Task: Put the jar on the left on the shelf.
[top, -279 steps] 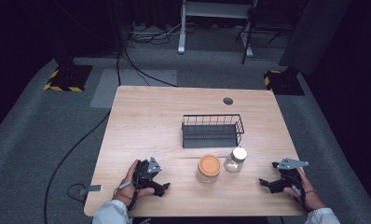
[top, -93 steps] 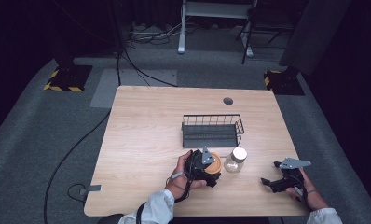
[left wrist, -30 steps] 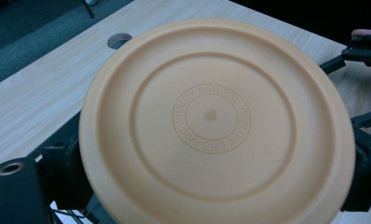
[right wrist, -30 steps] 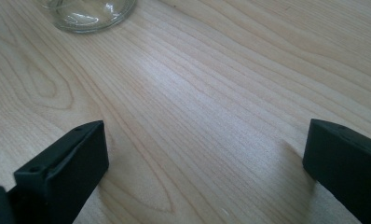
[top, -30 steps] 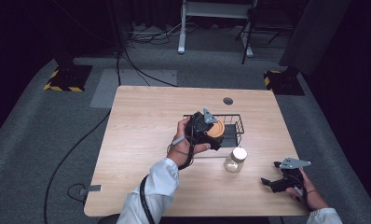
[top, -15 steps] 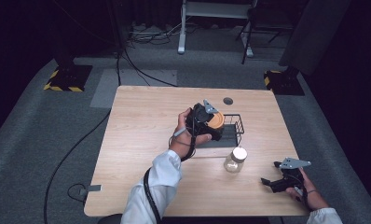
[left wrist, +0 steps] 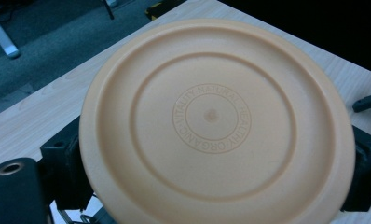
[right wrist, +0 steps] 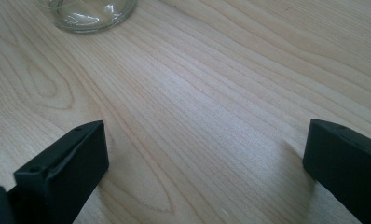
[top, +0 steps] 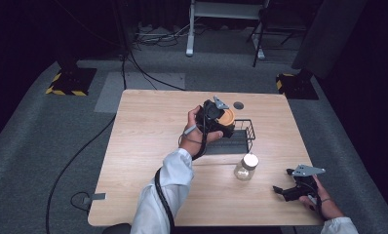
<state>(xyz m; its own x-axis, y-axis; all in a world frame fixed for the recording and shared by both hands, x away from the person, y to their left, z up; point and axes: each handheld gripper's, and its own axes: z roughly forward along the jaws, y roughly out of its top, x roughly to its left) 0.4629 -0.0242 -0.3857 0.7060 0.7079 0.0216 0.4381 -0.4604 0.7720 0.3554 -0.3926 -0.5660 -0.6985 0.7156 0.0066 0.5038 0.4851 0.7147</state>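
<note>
So the left gripper [top: 220, 120] was clamped on the orange lid [left wrist: 211, 126], jaws pressing its rim from both sides, and it was held up in the air right over the left end of the wire basket [top: 245, 132] toward the far middle of the table [top: 143, 126]. The right gripper [top: 290, 191] sat low at the near right corner with its jaws spread wide and nothing between them, just bare wood. The glass jar [top: 245, 166] with the white cap stood on the table just near of the basket, a bit left of that right gripper.
</note>
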